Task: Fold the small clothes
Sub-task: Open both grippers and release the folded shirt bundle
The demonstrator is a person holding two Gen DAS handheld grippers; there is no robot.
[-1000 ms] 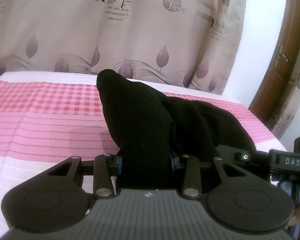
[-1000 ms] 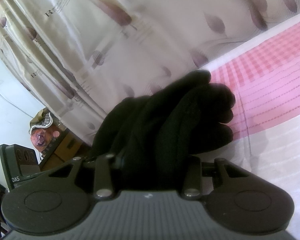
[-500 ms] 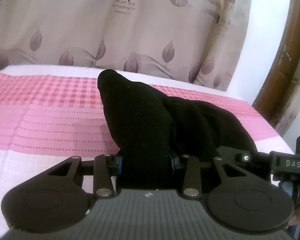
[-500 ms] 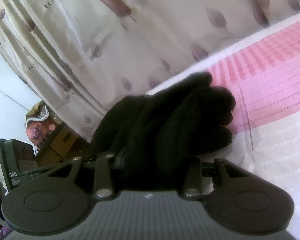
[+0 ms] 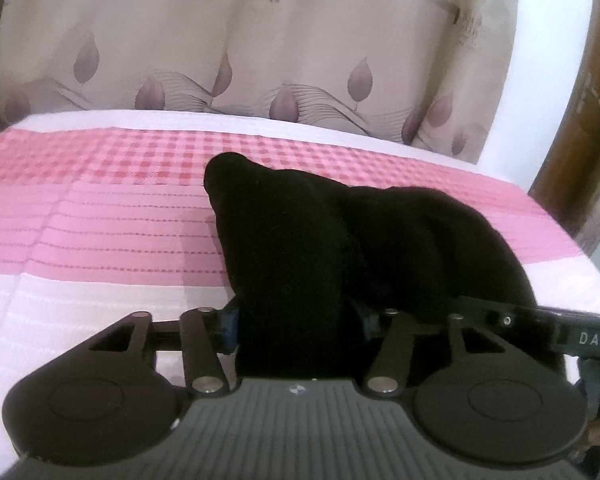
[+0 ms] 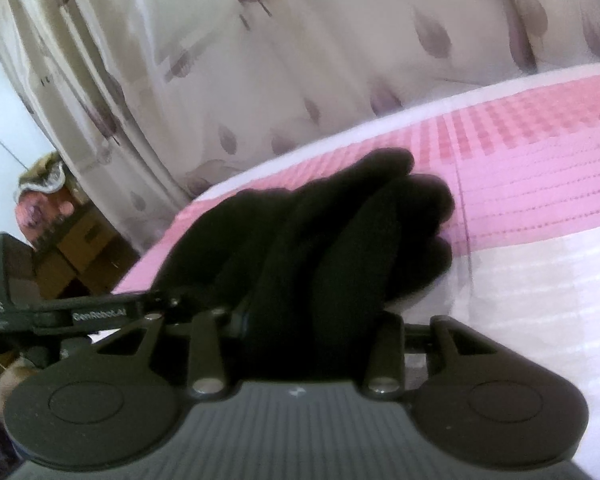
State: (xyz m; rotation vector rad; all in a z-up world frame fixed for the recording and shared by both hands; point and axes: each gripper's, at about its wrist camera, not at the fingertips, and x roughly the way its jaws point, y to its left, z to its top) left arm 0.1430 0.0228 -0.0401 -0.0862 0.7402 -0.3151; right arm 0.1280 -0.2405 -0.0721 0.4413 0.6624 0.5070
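- A black garment [image 5: 300, 248], bunched into thick rolls with no flat fold to be seen, lies low over the near, right-hand part of a pink-and-white checked bedspread [image 5: 100, 216]; its far folds seem to rest on the cloth, though contact there cannot be told for sure.
- The left gripper [image 5: 296, 320] has just been opening its jaws; the garment still fills the gap between them, and whether the pads still press on the fabric cannot be told from the dark cloth.
- The right gripper [image 6: 312, 320], just beside the left one, stands clamped on the other bunched end of the same garment, its jaws part-way apart around the thick fabric.
- As a judgement: the piece is being set down on the bed, one end on the point of release. The fold itself is not done; laying the cloth flat and smoothing it, then doubling it over, appear still to come.
- Behind the bed hangs a beige curtain [image 5: 260, 60] printed with leaves; a brown wooden frame [image 5: 572, 120] stands at its right.
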